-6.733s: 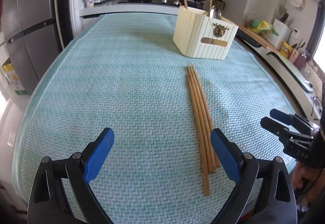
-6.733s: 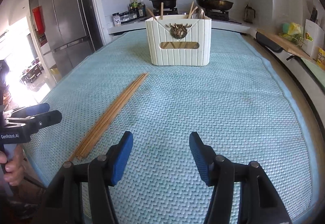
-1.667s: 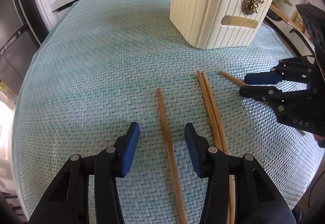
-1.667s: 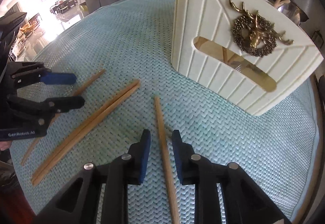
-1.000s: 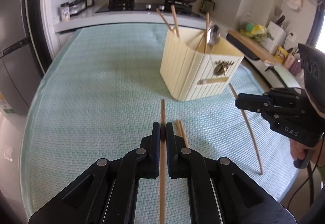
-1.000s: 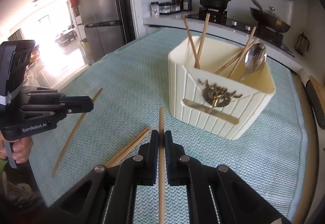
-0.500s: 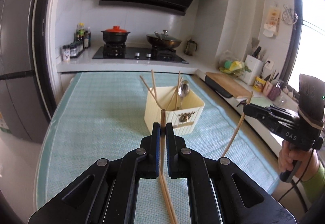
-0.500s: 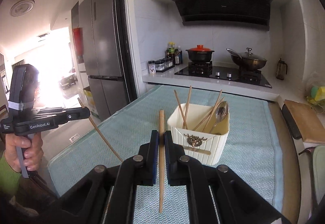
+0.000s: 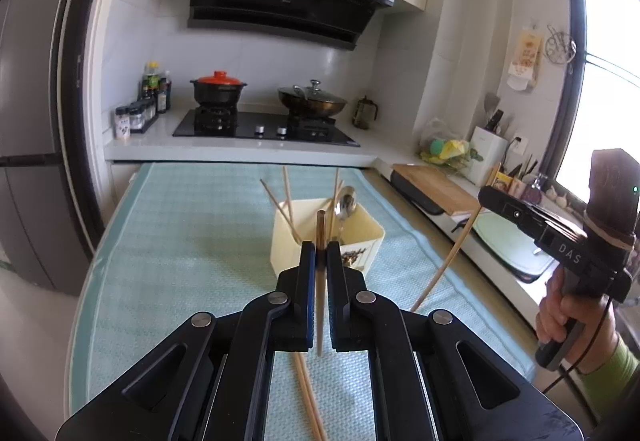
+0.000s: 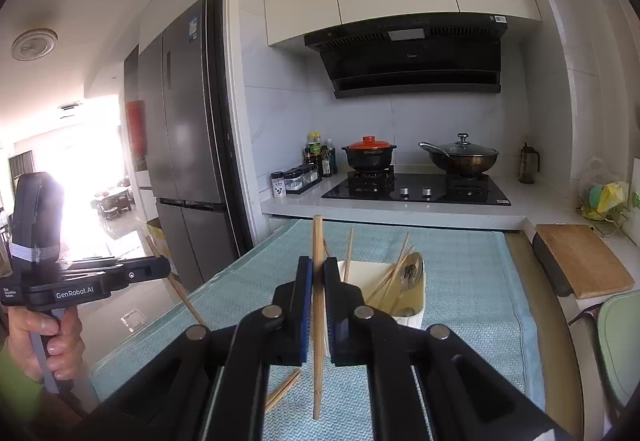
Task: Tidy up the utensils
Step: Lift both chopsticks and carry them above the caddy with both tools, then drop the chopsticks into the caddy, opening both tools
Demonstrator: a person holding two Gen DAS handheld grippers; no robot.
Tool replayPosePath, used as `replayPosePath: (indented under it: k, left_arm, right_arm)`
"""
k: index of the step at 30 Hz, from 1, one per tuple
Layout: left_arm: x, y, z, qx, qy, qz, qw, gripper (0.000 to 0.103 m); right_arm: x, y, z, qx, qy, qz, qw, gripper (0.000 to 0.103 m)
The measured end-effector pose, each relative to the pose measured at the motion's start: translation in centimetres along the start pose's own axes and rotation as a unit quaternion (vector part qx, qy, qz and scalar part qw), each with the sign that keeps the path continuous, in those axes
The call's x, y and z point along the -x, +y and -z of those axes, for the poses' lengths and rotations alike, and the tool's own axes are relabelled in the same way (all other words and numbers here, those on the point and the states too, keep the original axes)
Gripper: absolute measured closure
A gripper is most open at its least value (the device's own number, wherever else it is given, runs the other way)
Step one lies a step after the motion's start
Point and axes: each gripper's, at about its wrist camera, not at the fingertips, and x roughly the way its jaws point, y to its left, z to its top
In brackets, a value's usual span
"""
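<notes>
A black pot with an orange lid (image 9: 218, 87) and a lidded wok (image 9: 312, 102) sit on the black hob (image 9: 264, 129), under a dark extractor hood (image 9: 280, 1). Bottles and spice jars (image 9: 140, 109) stand at the hob's left, near the grey fridge (image 10: 188, 145). A wooden cutting board (image 10: 580, 261) lies on the right counter.

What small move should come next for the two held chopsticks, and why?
Probably carry both forward over the cream holder and tip them down. The left gripper and right gripper are each shut on one chopstick, lifted off the cloth, and the open-topped holder already holds chopsticks and a spoon.
</notes>
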Motion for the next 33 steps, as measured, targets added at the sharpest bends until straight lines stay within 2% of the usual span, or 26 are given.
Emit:
replayPosePath:
  k: [12,18,27,30,33]
  left_arm:
    - [-0.5,0.2,-3.6,0.014,-0.009,0.019,0.9997,0.100]
    - [-1.7,-0.2,-6.8,0.007,-0.025,0.011,0.9996,0.100]
    - [-7.0,0.2,-11.5,0.012,-0.038,-0.017,0.9991,0.100]
    - [-9.8,0.5,-11.8,0.018,-0.025,-0.022,0.9993,0.100]
    - [-13.0,0.9,-11.2,0.024,0.006,-0.026,0.9994,0.100]
  right_arm:
    - [0.1,-1.0,-2.4,-0.002,-0.024,0.019,1.000,0.097]
    - [-1.1,-2.1,-4.9,-0.003,-0.039,0.036,0.999,0.097]
    - [-5.6,-3.4,-8.7,0.018,-0.068,0.079,0.994,0.097]
    - [-8.4,-4.8,-8.5,0.009,-0.058,0.089,0.994,0.097]
    - [-11.6,-6.5,-7.2,-0.007,-0.025,0.094,0.995,0.097]
